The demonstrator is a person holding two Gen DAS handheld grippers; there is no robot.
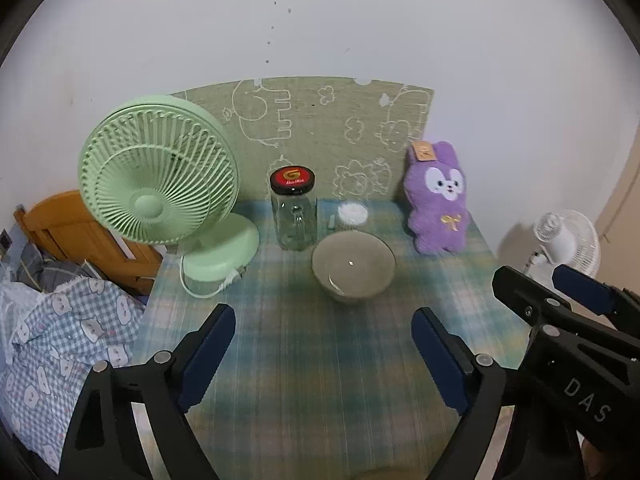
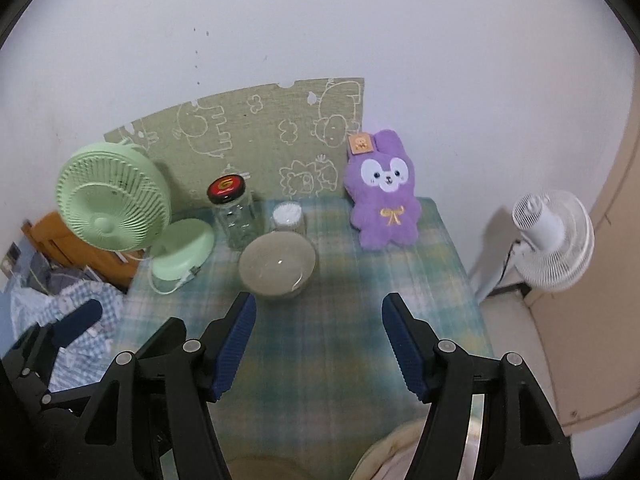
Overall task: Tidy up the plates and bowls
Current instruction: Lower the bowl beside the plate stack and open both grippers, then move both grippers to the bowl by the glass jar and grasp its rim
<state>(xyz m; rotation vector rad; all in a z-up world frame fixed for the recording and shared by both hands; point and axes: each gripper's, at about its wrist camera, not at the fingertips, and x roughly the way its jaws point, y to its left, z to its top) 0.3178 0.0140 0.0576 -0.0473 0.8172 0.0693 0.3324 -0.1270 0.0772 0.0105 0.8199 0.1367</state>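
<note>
One small table (image 1: 304,360) with a soft blue-green plaid cloth, and along its back edge sit one ribbed mint plastic fan (image 1: 160,184), one fuzzy purple plush bunny (image 1: 438,200) and one clear glass jar (image 1: 294,212) with a red-and-black lid. The single round, smooth grey bowl (image 1: 354,266) sits mid-table, just in front of the jar. Both tongs, left gripper (image 1: 324,356) and right gripper (image 2: 318,344), hang over the near edge with blue ridged pads spread wide, holding nothing.

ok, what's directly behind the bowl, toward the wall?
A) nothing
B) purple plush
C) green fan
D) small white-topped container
D: the small white-topped container stands just behind the bowl; the jar and green fan are off to its left, the plush to its right.
</note>
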